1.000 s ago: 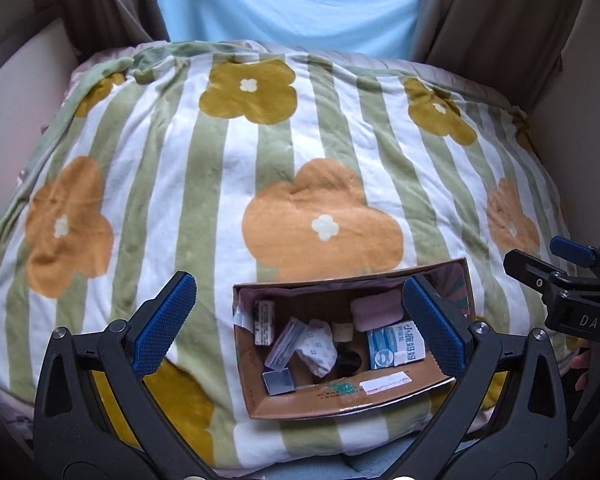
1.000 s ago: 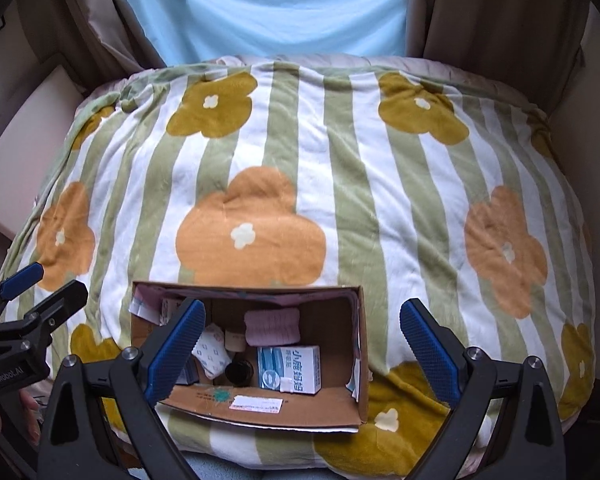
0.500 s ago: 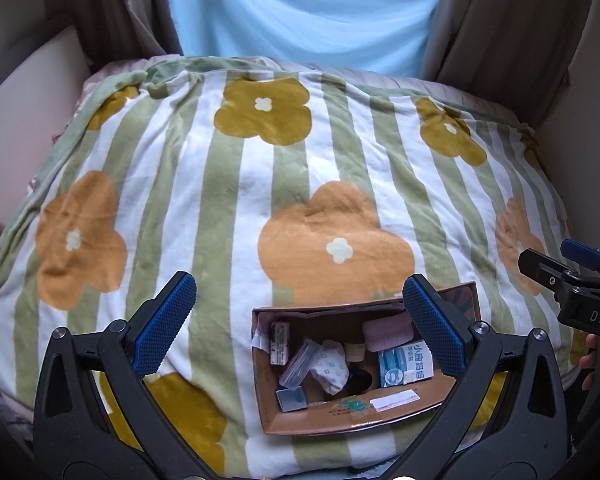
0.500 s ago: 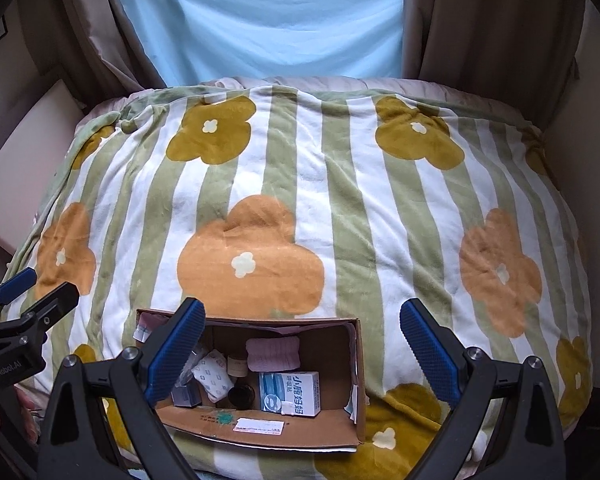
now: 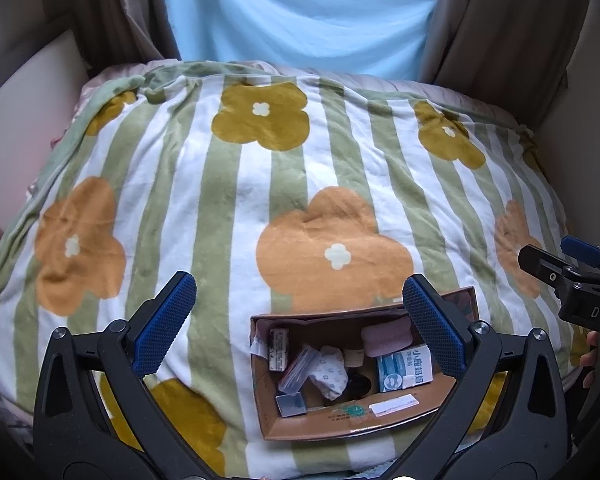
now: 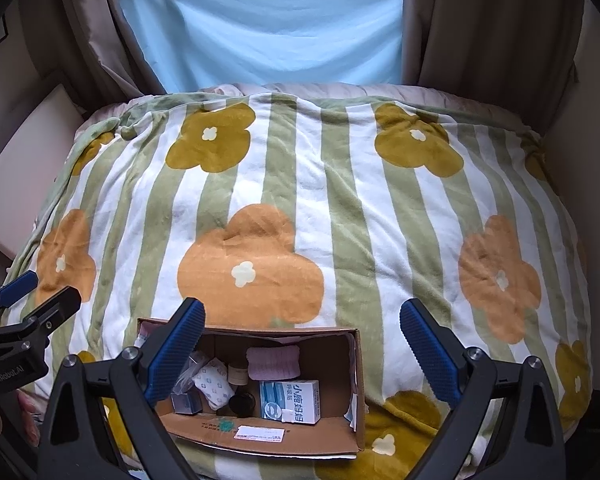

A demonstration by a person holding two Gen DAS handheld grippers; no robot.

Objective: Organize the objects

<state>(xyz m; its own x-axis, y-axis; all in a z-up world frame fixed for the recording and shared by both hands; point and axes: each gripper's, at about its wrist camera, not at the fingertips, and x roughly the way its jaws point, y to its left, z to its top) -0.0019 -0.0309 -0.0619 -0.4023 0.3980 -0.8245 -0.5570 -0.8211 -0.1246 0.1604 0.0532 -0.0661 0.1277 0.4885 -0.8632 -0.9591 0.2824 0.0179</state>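
An open cardboard box (image 5: 340, 426) (image 6: 260, 436) lies on a striped flower blanket (image 5: 300, 184) (image 6: 320, 200) near its front edge. Inside are a blue-and-white carton (image 5: 404, 368) (image 6: 290, 400), a pink pad (image 5: 386, 338) (image 6: 274, 362), a patterned white packet (image 5: 332, 372) (image 6: 214, 386), a clear bag (image 5: 298, 372), a small grey box (image 5: 291, 404) and a dark round lid (image 6: 242, 402). My left gripper (image 5: 300, 296) hovers open above the box and to its left. My right gripper (image 6: 302, 322) hangs open over the box's right half. Both hold nothing.
The blanket covers a bed that fills the view. Brown curtains (image 6: 480, 20) and a light blue sheet (image 6: 268, 20) hang behind it. A beige panel (image 5: 24, 112) flanks the left side, a wall (image 6: 588, 152) the right. A hand (image 5: 588, 360) holds the other gripper.
Both grippers have risen and pulled back from the bed, so the box looks smaller and lower in both views. Both stay open. The box and its contents have not moved.
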